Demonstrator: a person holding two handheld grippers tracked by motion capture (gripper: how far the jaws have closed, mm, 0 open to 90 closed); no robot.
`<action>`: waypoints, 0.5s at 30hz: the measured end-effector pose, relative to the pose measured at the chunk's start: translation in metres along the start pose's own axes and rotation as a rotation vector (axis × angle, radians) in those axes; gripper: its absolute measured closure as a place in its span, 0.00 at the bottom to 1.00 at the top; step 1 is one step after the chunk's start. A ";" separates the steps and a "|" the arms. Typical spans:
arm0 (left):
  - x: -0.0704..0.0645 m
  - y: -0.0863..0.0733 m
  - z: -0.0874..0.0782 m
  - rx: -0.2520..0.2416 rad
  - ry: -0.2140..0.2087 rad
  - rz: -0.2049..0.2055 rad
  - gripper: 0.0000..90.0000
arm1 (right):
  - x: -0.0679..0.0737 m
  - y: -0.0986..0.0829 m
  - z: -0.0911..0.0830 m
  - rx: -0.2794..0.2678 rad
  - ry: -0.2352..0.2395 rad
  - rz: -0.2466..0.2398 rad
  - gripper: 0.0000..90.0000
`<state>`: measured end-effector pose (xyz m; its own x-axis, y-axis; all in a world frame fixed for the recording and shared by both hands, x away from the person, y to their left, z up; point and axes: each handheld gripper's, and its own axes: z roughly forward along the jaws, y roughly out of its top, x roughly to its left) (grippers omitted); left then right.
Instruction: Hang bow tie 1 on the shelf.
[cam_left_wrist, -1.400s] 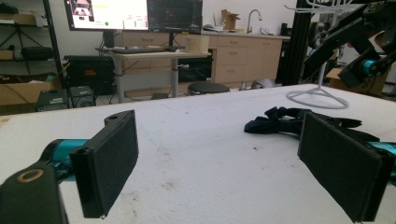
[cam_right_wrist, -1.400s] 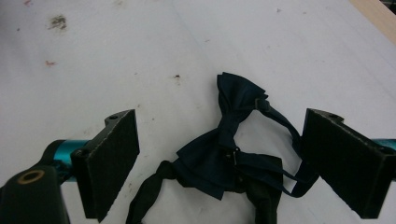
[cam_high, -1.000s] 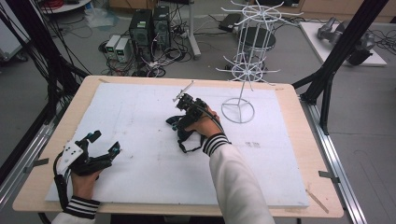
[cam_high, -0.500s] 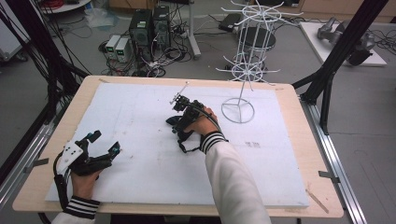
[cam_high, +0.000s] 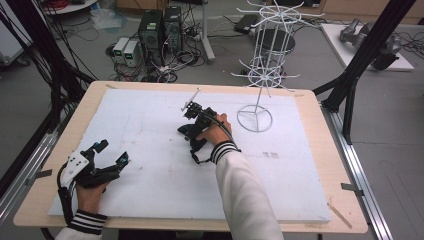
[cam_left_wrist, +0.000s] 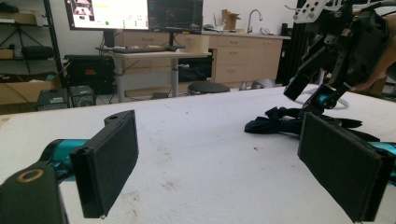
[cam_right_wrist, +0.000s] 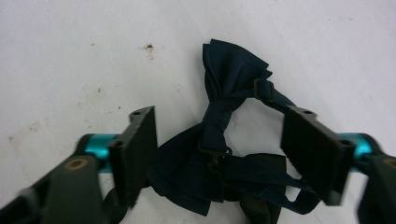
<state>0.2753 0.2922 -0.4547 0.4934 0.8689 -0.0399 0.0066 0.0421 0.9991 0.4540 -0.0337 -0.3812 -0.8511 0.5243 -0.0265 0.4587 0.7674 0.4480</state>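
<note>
A dark navy bow tie (cam_right_wrist: 233, 70) with its strap lies crumpled on the white table top (cam_high: 150, 125). In the high view the bow tie (cam_high: 186, 131) sits near the middle of the table, partly under the right hand. My right gripper (cam_right_wrist: 219, 126) hangs just above it, open, its two jaws on either side of the knot. In the left gripper view, that right gripper (cam_left_wrist: 322, 84) stands over the bow tie (cam_left_wrist: 280, 126). My left gripper (cam_high: 112, 152) rests at the near left, open, with nothing between its pads (cam_left_wrist: 109, 158).
A white wire rack (cam_high: 265, 75) with hooks stands on a ring base (cam_high: 255, 118) at the far right of the table. The table's wooden edge (cam_high: 200, 86) runs along the back. Computers and cables lie on the floor beyond.
The right hand and its gripper have shifted slightly left over the bow tie. The left gripper has stayed where it was.
</note>
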 end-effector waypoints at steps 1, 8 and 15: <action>0.000 0.000 0.000 0.000 0.000 0.000 0.14 | 0.000 0.000 0.001 0.005 -0.003 0.006 0.36; 0.000 0.000 0.000 0.001 0.000 0.001 0.14 | 0.002 0.003 0.008 0.017 0.008 0.014 0.45; 0.000 0.000 0.000 0.001 -0.001 0.000 0.14 | 0.001 0.003 0.016 0.045 0.005 0.023 0.50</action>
<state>0.2754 0.2925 -0.4548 0.4945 0.8683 -0.0395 0.0070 0.0415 0.9991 0.4585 -0.0243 -0.3943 -0.8411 0.5407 -0.0124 0.4896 0.7710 0.4073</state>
